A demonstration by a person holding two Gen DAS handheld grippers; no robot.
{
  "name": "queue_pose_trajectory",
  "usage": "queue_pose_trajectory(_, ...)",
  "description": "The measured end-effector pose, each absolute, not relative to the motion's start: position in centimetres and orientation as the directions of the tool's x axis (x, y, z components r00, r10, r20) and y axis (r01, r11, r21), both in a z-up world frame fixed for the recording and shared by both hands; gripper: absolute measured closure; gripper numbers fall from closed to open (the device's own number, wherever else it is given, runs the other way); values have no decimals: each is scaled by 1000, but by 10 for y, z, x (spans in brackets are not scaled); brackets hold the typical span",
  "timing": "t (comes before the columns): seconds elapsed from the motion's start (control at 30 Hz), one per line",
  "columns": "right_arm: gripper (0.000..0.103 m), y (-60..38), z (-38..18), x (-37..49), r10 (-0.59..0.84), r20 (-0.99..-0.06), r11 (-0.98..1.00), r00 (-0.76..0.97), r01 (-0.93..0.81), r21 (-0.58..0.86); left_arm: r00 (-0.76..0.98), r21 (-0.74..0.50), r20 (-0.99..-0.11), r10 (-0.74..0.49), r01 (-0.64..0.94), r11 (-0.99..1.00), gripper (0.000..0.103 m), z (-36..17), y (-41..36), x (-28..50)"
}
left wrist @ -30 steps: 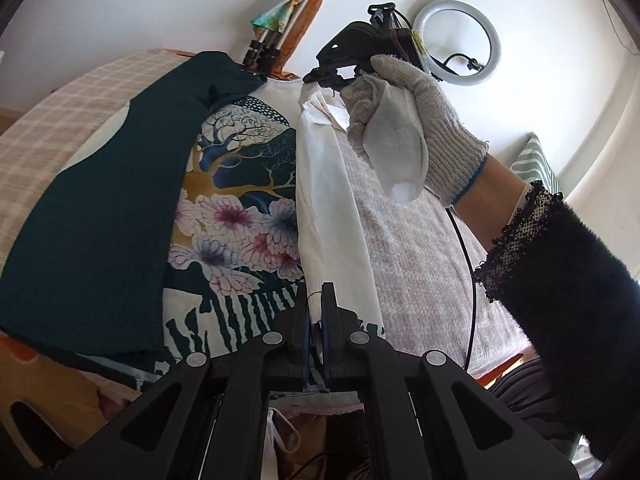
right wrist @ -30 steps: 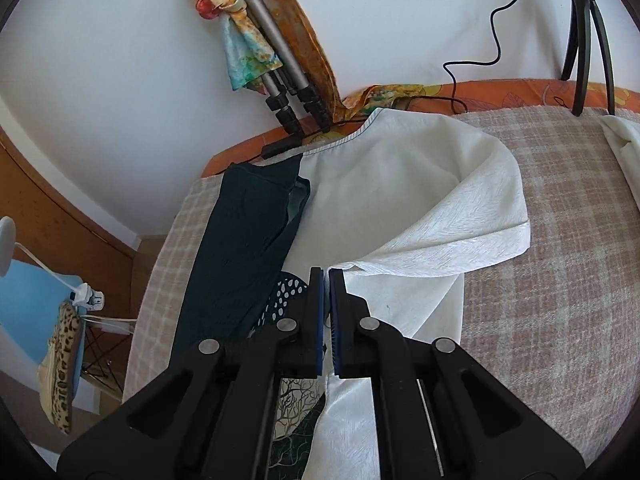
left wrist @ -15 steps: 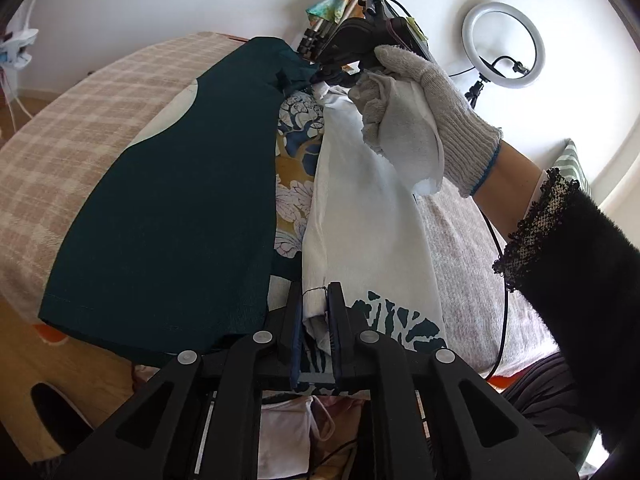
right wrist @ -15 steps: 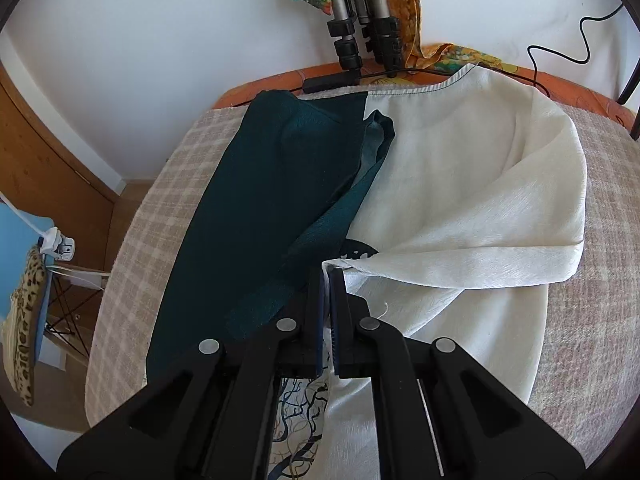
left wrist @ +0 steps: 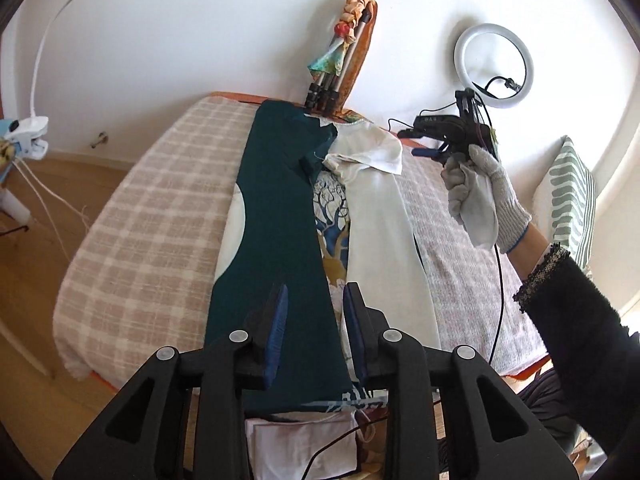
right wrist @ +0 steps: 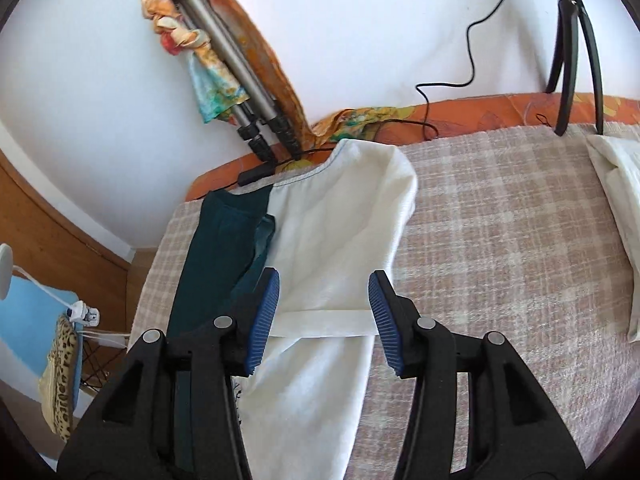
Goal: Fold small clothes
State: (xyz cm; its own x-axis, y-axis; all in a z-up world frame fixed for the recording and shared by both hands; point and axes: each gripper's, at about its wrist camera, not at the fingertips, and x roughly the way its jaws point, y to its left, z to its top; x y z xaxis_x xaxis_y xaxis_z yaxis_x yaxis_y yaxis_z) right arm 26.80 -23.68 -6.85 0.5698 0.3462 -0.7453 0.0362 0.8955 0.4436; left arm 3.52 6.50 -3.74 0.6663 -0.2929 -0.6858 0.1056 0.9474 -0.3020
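Left wrist view
Garment: your dress point(left wrist: 280, 248) lies straight ahead on the checked bed cover point(left wrist: 152, 240), its long axis running from the near edge to the far wall. The dark green panel point(left wrist: 276, 200) is folded over on the left and the cream panel point(left wrist: 384, 240) on the right, with a strip of tree print point(left wrist: 332, 216) showing between them.
Left gripper point(left wrist: 314, 312): released, jaws parted and holding nothing; it hovers over the near hem, and the green panel's right edge runs up between the pads.
Right hand point(left wrist: 484, 196): gloved, holding the other tool at the far right, beside the cream shoulder.

Right wrist view
Garment: the cream panel point(right wrist: 340, 248) lies directly ahead, its sleeve point(right wrist: 320, 326) folded across it between the pads; the green panel point(right wrist: 216, 264) lies to the left.
Right gripper point(right wrist: 324, 308): released, jaws wide apart and gripping nothing; whether the pads touch the cloth cannot be told.

Judgement
Nearer arm: your left is nearer the hem and your right nearer the shoulders, which suits a fold across the long axis.
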Motion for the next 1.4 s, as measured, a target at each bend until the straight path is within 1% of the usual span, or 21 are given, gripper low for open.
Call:
queue_pose_trajectory(0.07,54,-251,-85,274,389,-742,864,546,65,500,688,-281,-671,-277,110,953,76,-30,67,47)
queue_pose_trajectory(0.13,54,-253,-96,279,414,-738,847,533,70,526,704,-280,-655,-274,111,954,76,-27,69,54)
queue_pose_trajectory(0.23,54,-242,-104,285,413,-752,865,514,35,500,707,-315,-644,-291,101,944,76,-30,73,60)
queue_pose_trajectory(0.3,70,-231,-105,287,370,-784,901,498,12,433,686,-351,-652,-322,103,931,76,-33,74,65)
queue_pose_trajectory(0.33,90,-226,-106,288,368,-795,908,483,0,420,677,-361,-656,-332,105,927,76,-32,74,67)
queue_pose_trajectory(0.37,93,-224,-104,288,369,-800,910,473,-9,414,671,-367,-659,-340,108,924,76,-32,74,69)
queue_pose_trajectory(0.5,95,-222,-87,285,346,-805,927,482,-41,373,659,-385,-652,-375,139,912,76,-24,71,66)
queue_pose_trajectory(0.63,95,-216,-60,296,396,-773,904,496,-62,423,656,-416,-630,-416,168,894,76,-17,73,59)
queue_pose_trajectory(0.83,96,-159,-29,337,395,-762,915,514,-142,379,656,-462,-622,-427,132,877,76,-19,88,58)
queue_pose_trajectory(0.93,96,-119,-30,356,377,-772,926,512,-197,322,651,-470,-632,-420,109,876,76,-23,93,61)
queue_pose_trajectory(1.1,95,-80,-65,380,281,-831,957,481,-205,205,636,-475,-648,-420,94,875,76,-28,97,64)
queue_pose_trajectory(1.13,93,-79,-71,383,264,-836,962,480,-195,192,636,-472,-650,-415,90,877,76,-29,98,64)
queue_pose_trajectory(1.17,82,-81,-77,386,257,-845,964,469,-184,191,637,-469,-652,-411,86,879,76,-29,98,65)
queue_pose_trajectory(1.2,73,-85,-80,388,269,-847,962,458,-176,210,638,-466,-654,-406,83,881,76,-29,99,65)
queue_pose_trajectory(1.23,59,-91,-80,388,294,-837,955,461,-172,241,639,-463,-656,-402,80,883,76,-30,100,65)
queue_pose_trajectory(1.27,55,-98,-75,385,323,-819,946,475,-171,274,639,-461,-657,-400,79,884,76,-30,101,66)
queue_pose_trajectory(1.33,54,-112,-58,379,375,-782,927,497,-179,331,643,-451,-659,-389,76,889,76,-30,102,67)
queue_pose_trajectory(1.37,49,-120,-48,374,394,-766,918,509,-180,352,646,-444,-661,-383,75,893,76,-30,102,66)
queue_pose_trajectory(1.4,46,-130,-36,367,409,-745,910,527,-176,375,648,-437,-662,-376,74,897,76,-30,102,66)
